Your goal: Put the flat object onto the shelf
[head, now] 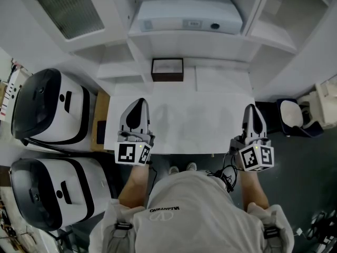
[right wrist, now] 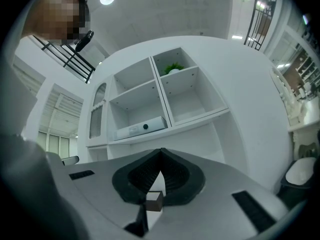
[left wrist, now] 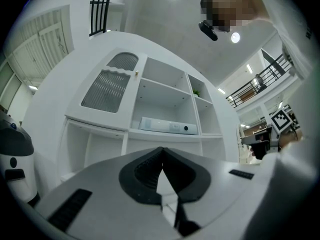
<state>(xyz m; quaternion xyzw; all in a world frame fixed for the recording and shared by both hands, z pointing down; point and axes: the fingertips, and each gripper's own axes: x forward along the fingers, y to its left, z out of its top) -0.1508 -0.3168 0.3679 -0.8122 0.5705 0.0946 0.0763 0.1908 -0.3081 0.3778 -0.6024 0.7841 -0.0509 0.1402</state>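
Note:
A flat white box (head: 187, 17) with a black round spot lies on the middle shelf (head: 158, 38) of the white shelf unit; it also shows as the box (left wrist: 167, 126) in the left gripper view and the box (right wrist: 140, 128) in the right gripper view. A small dark-framed tray (head: 167, 69) sits at the back of the white table (head: 184, 120), seen as a brown block (right wrist: 154, 202) below the right jaws. My left gripper (head: 138, 104) (left wrist: 162, 153) and right gripper (head: 252, 109) (right wrist: 161, 153) rest at the table's near edge, both shut and empty, pointing at the shelves.
Two white-and-black machines (head: 50, 107) (head: 52, 191) stand left of the table. A dark bin with a white lid (head: 292, 115) is at the right. The shelf unit has a louvred door (head: 71, 7) and a green plant (right wrist: 173, 67) in an upper compartment.

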